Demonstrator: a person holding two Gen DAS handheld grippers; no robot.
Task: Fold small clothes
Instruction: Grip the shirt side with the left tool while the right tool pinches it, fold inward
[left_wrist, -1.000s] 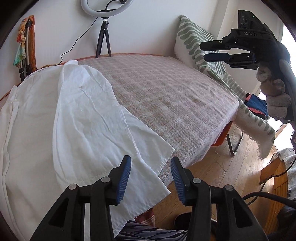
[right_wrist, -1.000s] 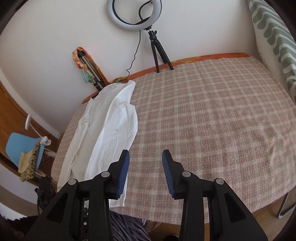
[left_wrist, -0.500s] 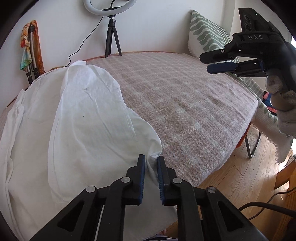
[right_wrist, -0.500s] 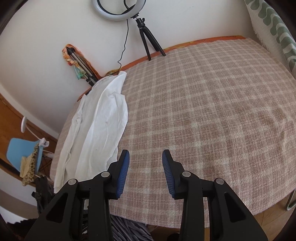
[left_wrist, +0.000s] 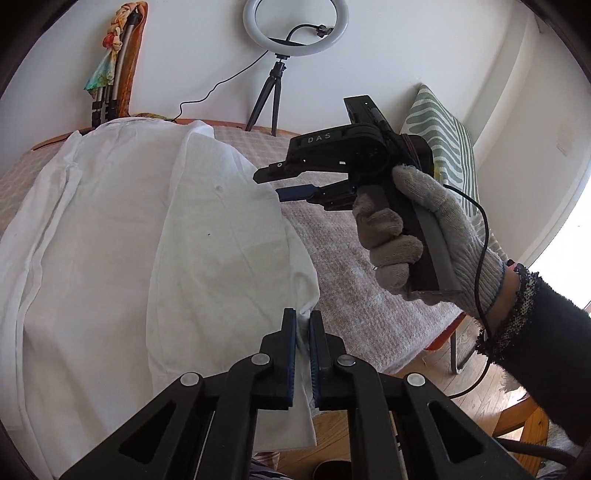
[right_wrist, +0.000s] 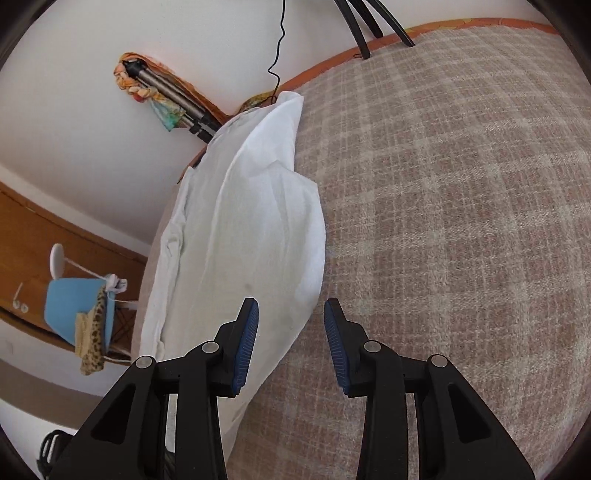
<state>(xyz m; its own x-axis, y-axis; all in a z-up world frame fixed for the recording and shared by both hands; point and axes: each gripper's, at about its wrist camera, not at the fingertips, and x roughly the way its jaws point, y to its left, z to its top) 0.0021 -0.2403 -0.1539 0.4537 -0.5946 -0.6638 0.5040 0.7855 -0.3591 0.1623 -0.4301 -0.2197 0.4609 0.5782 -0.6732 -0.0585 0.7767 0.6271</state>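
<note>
A white garment lies spread over the left part of a bed with a pink checked cover. My left gripper is shut on the garment's near right edge and holds it lifted. The garment also shows in the right wrist view, raised in a long fold. My right gripper is open and empty, just above the garment's right edge. In the left wrist view the right gripper hovers over the same edge farther back, held by a gloved hand.
A ring light on a tripod stands at the bed's far edge by the wall. A green patterned cushion leans at the far right. A folded tripod with a coloured cloth stands at the far left. A blue chair stands beyond the bed.
My left gripper closed on the garment's edge and lifted it. My right gripper moved left and down from over the bare cover to the garment's right edge.
</note>
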